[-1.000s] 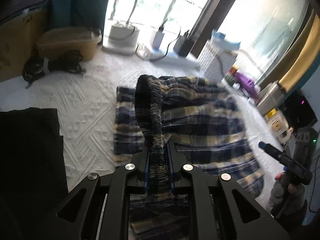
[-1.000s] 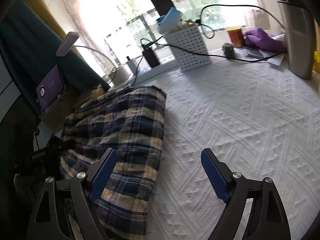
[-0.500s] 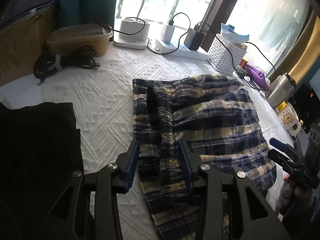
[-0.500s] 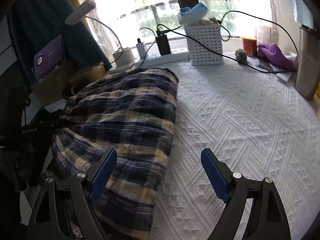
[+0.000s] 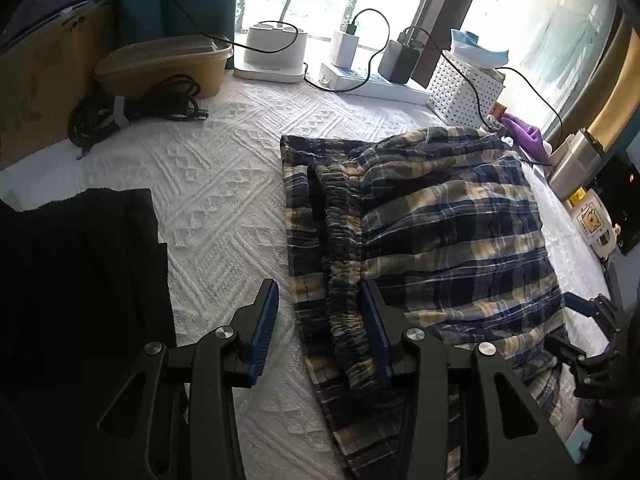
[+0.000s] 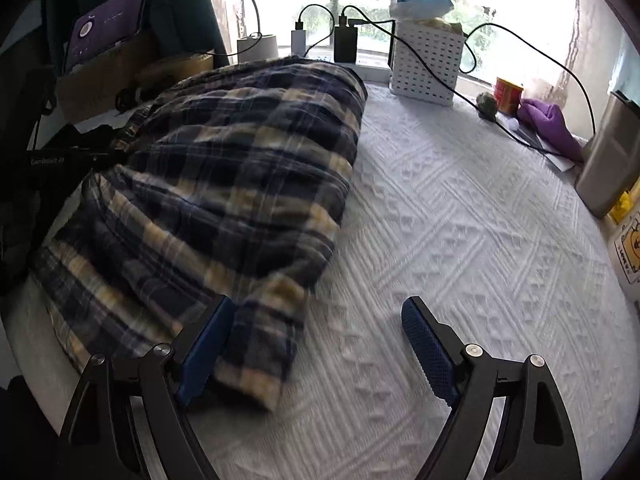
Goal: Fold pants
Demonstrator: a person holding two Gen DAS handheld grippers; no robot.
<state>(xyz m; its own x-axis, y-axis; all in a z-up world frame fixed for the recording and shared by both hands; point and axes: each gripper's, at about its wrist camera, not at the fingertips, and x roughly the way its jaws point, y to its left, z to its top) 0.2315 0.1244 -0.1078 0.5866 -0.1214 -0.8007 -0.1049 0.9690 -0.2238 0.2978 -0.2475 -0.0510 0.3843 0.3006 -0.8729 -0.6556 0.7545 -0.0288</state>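
Left gripper [image 5: 320, 320], jaws opening astride the gathered elastic waistband [image 5: 344, 240], releases folded navy-and-cream plaid cotton pants [image 5: 440, 232] lying rumpled on the white textured tabletop [image 5: 224, 184]; right gripper [image 6: 316, 344] gapes wide, holding nothing.

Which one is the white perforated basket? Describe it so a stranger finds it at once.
Start at the bright window along the far edge of the white textured bedspread. The basket stands just below it, right of the black charger and beyond the plaid pants. It alone has hole-dotted white walls, and blue-white cloth is piled on top.
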